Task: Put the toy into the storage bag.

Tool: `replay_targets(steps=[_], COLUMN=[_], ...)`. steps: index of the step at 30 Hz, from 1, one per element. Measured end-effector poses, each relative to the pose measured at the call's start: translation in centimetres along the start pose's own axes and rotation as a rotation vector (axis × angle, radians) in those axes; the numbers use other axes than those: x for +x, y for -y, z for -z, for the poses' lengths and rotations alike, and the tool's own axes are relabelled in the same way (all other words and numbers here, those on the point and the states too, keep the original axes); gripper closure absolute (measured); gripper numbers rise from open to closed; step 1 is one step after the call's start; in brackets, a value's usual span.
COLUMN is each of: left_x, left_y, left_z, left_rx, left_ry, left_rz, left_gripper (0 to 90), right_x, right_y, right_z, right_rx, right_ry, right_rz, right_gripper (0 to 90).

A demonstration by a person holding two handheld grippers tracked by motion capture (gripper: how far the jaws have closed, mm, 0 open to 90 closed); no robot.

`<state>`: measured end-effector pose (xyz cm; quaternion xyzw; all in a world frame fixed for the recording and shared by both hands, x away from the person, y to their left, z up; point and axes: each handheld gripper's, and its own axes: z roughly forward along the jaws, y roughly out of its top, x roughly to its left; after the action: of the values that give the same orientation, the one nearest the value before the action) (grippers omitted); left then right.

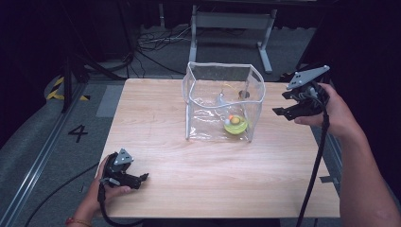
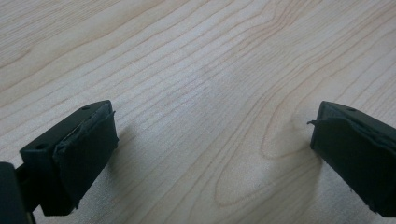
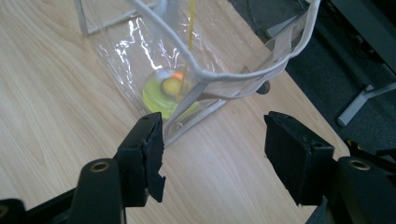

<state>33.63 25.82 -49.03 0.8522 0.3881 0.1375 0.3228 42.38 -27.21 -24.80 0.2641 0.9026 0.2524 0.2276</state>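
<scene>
Clear plastic forms the square-sided bag (image 1: 222, 101) that stands upright in the middle of the light wooden surface (image 1: 165, 142), its white-edged rim gaping open at the top, which is likely why small things can be dropped in from above. Inside, at the bottom near the front right corner, lies a yellow-green dish-like toy (image 1: 235, 125) with small orange and yellow pieces on it; what exactly they are is too small to tell. A thin yellow strand (image 3: 191, 23) hangs inside the bag above that toy. The right gripper (image 1: 289, 106) hangs just beside the bag's right wall, above the surface's right edge, its jaws released with nothing between them; in the right gripper view they point at the bag's near corner and the toy behind the plastic, apart from both. By my judgement this gripper is free of any load and stands off the bag. The left gripper (image 1: 142, 178) rests low at the near left corner of the surface, well apart from the bag, jaws spread wide over bare wood, apparently parked out of the way.
</scene>
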Motion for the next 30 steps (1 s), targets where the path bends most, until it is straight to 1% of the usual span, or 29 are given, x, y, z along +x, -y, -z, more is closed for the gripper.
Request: replay_targets(steps=[2,6,7,8,10,11,12,14,15,17,18,19,21,22,23,26,28,30], left_x=[0.0,0.0,0.0,0.0,0.0,0.0,0.0,0.0,0.0,0.0,0.0,0.0,0.0,0.0,0.0,0.0,0.0,0.0], left_y=[0.0,0.0,0.0,0.0,0.0,0.0,0.0,0.0,0.0,0.0,0.0,0.0,0.0,0.0,0.0,0.0,0.0,0.0], left_z=[0.0,0.0,0.0,0.0,0.0,0.0,0.0,0.0,0.0,0.0,0.0,0.0,0.0,0.0,0.0,0.0,0.0,0.0], left_rx=[0.0,0.0,0.0,0.0,0.0,0.0,0.0,0.0,0.0,0.0,0.0,0.0,0.0,0.0,0.0,0.0,0.0,0.0], left_ry=[0.0,0.0,0.0,0.0,0.0,0.0,0.0,0.0,0.0,0.0,0.0,0.0,0.0,0.0,0.0,0.0,0.0,0.0], left_rz=[0.0,0.0,0.0,0.0,0.0,0.0,0.0,0.0,0.0,0.001,0.0,0.0,0.0,0.001,0.001,0.0,0.001,0.001], left_gripper=[0.9,0.9,0.9,0.9,0.9,0.9,0.9,0.9,0.9,0.9,0.9,0.9,0.9,0.9,0.9,0.9,0.9,0.9], right_x=[0.3,0.5,0.7,1.0,1.5,1.5,1.8,2.1,2.5,2.7,2.9,3.2,3.5,3.6,3.6,4.1,4.4,4.7], right_y=[0.8,1.2,1.6,1.9,2.5,2.5,2.7,3.3,3.8,4.1,4.5,5.2,5.8,6.2,6.2,7.5,8.3,9.3], right_z=[-0.2,-0.3,-0.4,-0.5,-0.7,-0.7,-0.8,-1.1,-1.4,-1.5,-1.7,-2.0,-2.4,-2.5,-2.5,-3.2,-3.5,-3.9], right_rx=[-0.001,-0.004,0.002,0.003,0.001,0.001,-0.005,-0.011,-0.009,-0.007,-0.014,-0.011,-0.004,-0.004,-0.004,-0.007,-0.003,-0.011], right_ry=[-0.001,0.004,0.008,0.011,0.011,0.011,0.021,0.018,0.02,0.021,0.022,0.02,0.035,0.036,0.036,0.032,0.049,0.04], right_rz=[0.001,0.001,0.004,0.017,0.022,0.022,0.021,0.029,0.031,0.031,0.033,0.025,0.032,0.035,0.035,0.027,0.024,0.009], right_gripper=[36.1,35.0,34.0,33.3,30.4,30.4,29.5,28.4,27.2,26.6,26.5,26.0,25.5,25.5,25.5,25.3,25.1,24.8])
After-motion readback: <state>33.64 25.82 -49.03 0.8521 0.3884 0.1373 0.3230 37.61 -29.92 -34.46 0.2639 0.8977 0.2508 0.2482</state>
